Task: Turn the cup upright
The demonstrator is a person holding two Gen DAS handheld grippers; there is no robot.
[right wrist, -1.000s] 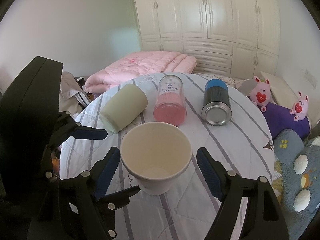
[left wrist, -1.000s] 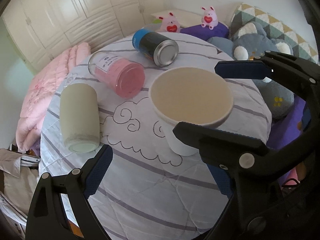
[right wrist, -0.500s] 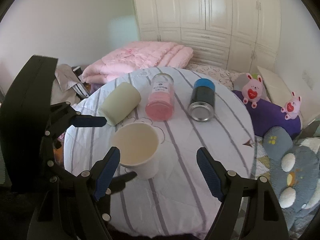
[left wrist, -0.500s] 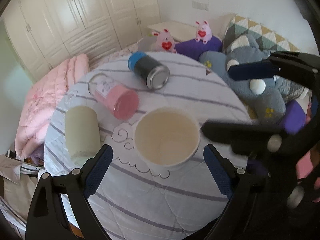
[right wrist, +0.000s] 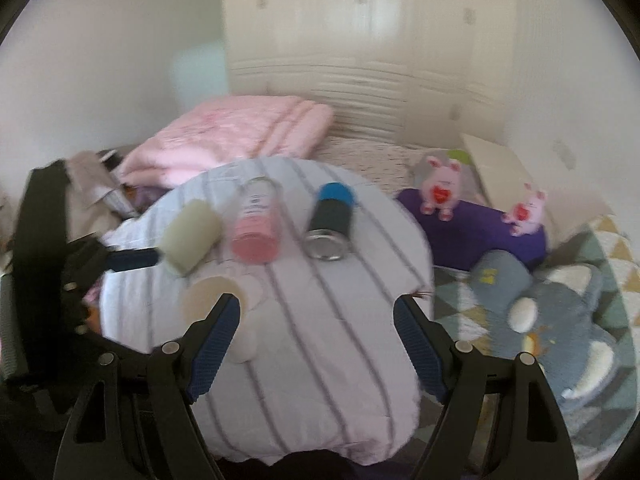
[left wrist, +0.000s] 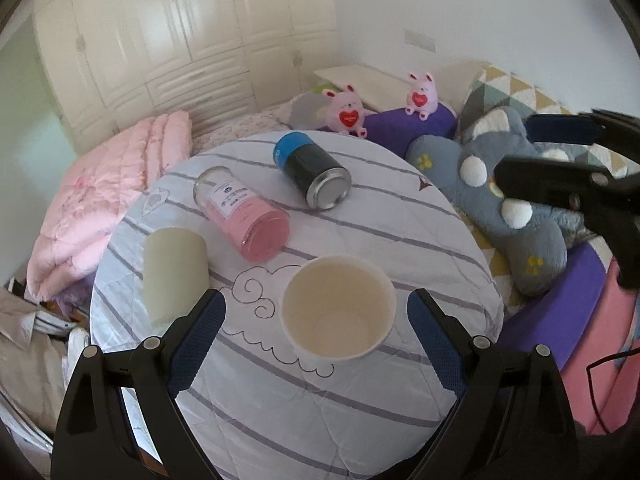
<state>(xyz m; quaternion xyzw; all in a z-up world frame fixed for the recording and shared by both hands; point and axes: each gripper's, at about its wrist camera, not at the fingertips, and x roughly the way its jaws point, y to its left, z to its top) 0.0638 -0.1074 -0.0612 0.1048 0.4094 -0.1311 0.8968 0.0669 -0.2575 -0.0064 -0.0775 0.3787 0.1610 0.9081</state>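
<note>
A white paper cup (left wrist: 338,312) stands upright, mouth up, on the round table (left wrist: 280,392) with its striped cloth. My left gripper (left wrist: 316,320) is open, its fingers on either side of the cup but apart from it. My right gripper (right wrist: 316,320) is open and empty, well above the table; the cup (right wrist: 216,300) shows blurred behind its left finger. The right gripper also shows at the right edge of the left wrist view (left wrist: 568,160).
A pale green cup (left wrist: 174,272), a pink-filled jar (left wrist: 244,216) and a black can with a blue lid (left wrist: 312,168) lie on their sides at the table's back. Plush toys (left wrist: 512,208) and cushions crowd the right; pink bedding (left wrist: 108,192) lies left.
Both grippers have pulled back and up from the table. The cup, between the right fingers a second ago, now stands free. The right wrist view is motion-blurred.
</note>
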